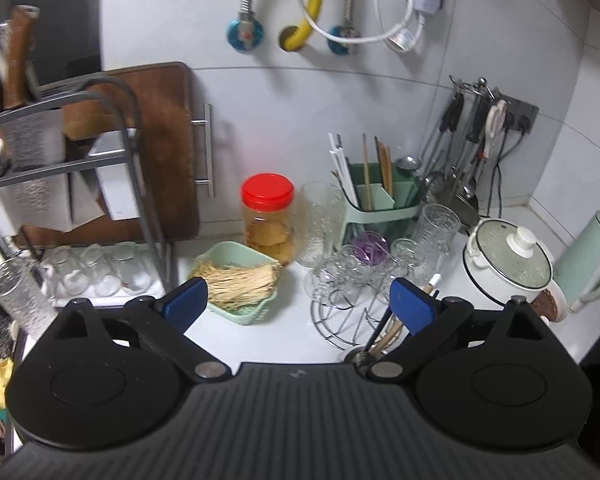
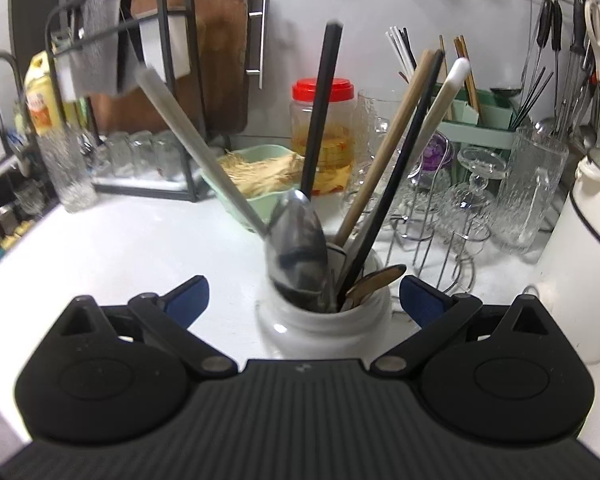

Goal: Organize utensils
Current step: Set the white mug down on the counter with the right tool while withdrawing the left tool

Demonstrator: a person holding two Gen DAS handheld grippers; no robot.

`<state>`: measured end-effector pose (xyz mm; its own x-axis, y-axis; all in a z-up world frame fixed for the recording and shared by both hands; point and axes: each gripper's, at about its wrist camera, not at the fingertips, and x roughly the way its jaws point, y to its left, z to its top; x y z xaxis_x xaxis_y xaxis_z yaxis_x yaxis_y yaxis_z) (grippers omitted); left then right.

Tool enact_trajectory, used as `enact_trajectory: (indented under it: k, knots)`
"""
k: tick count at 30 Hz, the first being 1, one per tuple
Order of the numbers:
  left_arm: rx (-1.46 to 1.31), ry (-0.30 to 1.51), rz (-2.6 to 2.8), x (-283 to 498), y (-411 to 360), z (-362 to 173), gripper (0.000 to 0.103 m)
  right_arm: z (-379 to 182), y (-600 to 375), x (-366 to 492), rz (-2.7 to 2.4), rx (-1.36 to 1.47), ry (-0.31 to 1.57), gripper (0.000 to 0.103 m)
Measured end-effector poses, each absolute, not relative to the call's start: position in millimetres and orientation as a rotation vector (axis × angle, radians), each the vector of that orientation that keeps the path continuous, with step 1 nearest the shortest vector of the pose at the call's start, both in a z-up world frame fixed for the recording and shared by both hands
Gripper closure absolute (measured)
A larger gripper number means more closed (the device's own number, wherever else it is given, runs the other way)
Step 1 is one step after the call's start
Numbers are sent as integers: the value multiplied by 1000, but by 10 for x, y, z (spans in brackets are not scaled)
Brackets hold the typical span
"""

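Left wrist view, left to right: grey wire rack (image 1: 112, 128) with hanging cloth, brown cutting board (image 1: 168, 132) leaning on the wall behind it, row of upturned glasses (image 1: 100, 268) on the white table (image 1: 268, 336). Green basket (image 1: 236, 280) of pale noodle-like strands, then red-lidded jar (image 1: 267, 216), tall glass, green utensil caddy (image 1: 380, 196) with chopsticks standing in it. Wire glass stand (image 1: 352, 300), white pot with lid (image 1: 508, 260), hanging tools on the far wall. Left gripper (image 1: 300, 304) over bare table, jaws spread wide, nothing between them. White holder (image 1: 358, 358) barely visible at the frame's lower edge, only its rim and a few handles showing beside the right-hand blue pad.

Right wrist view, left to right: yellow bottle (image 2: 42, 96) seen here only, beside the same rack. White holder (image 2: 324, 320) shown in full, standing on the table directly ahead, between the pads but untouched. Large metal spoon (image 2: 300, 248) bowl-up inside it; black, wooden and white-tipped handles (image 2: 440, 120) leaning rightward out of it. Right gripper (image 2: 304, 300) with jaws spread wide, gripping nothing. Blue pad of the other gripper visible at top left corner.
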<state>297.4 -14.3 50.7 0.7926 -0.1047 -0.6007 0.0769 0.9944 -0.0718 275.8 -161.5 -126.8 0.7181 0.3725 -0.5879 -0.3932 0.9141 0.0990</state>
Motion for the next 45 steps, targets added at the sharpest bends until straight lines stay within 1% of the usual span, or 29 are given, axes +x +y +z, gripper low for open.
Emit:
enact_trajectory:
  k: [8,17,23,29,33,45]
  knots:
    - [-66,639,-80,2506,39,550,4,-850,-1774,2433,392,59,620,0]
    - [-46,601,-42,1889,283,694,3,-165,-2018,1947,289,143,506,0]
    - [-60,561,-54,1474,377,794,3,126,-2061,1538,248,141,449,0]
    - [-71,552,-75,1068,408,768,3,252,-2118,1168,253,209,441,0]
    - [-84,566,-90,830,393,666,3,280,-2115,909,235,202,424,0]
    - [-128,618,-88,280,405,299,3,74,-2113,400,209,182,488,0]
